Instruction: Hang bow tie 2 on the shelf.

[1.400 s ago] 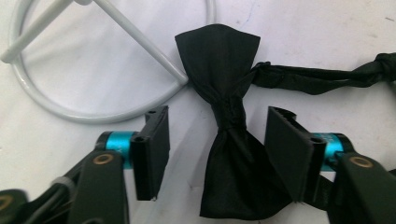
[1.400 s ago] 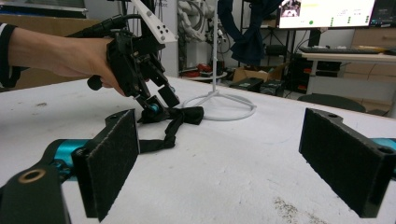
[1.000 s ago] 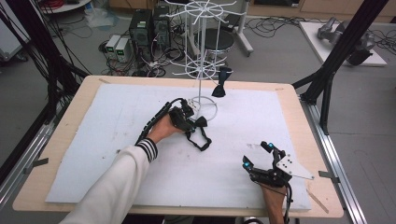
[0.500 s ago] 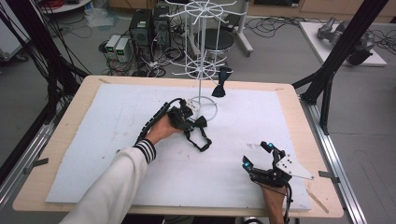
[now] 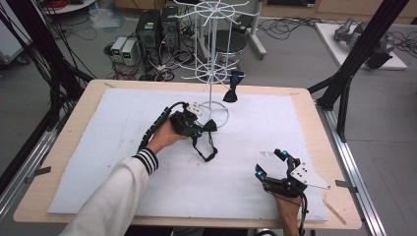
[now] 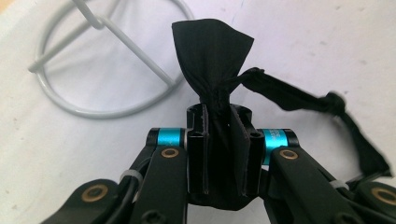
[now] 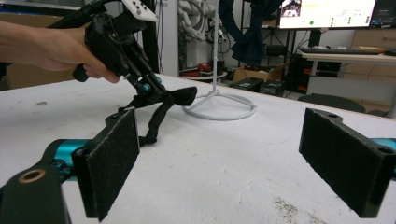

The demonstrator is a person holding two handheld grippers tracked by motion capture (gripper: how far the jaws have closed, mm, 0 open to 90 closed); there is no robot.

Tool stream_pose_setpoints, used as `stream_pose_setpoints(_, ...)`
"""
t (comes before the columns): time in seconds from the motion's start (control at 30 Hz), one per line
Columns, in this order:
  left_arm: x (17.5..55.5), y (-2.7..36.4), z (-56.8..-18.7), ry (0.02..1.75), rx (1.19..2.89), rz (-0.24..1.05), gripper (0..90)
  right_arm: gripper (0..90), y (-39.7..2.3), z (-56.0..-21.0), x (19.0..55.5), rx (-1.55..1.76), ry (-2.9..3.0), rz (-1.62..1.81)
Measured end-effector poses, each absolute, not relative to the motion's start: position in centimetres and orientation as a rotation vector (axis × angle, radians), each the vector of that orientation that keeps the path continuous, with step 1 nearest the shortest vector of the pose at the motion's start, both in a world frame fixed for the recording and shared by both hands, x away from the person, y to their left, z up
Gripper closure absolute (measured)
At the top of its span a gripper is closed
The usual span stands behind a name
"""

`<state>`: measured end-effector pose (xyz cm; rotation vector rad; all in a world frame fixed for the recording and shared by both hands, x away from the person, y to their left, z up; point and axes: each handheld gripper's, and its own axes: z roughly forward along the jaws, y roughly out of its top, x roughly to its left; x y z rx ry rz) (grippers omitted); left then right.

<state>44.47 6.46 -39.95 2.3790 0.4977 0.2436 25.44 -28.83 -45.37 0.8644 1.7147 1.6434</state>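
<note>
My left gripper [image 5: 197, 129] [image 6: 217, 140] is shut on a black bow tie [image 6: 212, 56] [image 5: 209, 126], pinched at its middle knot. One wing stands up beyond the jaws and its strap [image 5: 206, 150] [image 6: 327, 105] hangs to the white mat. The gripper is just left of the ring base [image 5: 212, 114] [image 6: 107, 70] of a white wire rack [image 5: 211, 44]. A second black bow tie [image 5: 232, 91] hangs from a low hook of the rack. My right gripper [image 5: 271, 164] [image 7: 229, 163] rests open near the table's front right, nothing between its pads [image 7: 114, 158].
A white mat [image 5: 123, 147] covers the wooden table [image 5: 64, 147]. Black frame posts [image 5: 364, 44] stand at the right and left corners. Computers and cables [image 5: 147, 34] sit on the floor beyond the far edge.
The left gripper has lifted a little with the bow tie. The right gripper has stayed still.
</note>
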Motion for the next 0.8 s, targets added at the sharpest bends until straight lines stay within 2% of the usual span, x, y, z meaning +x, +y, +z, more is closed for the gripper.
stream_pose_setpoints(0.8,42.9,10.6,-38.2,0.511,2.181,0.252,77.4,11.6,-28.8,-45.4,25.4,0.867,1.713,1.64)
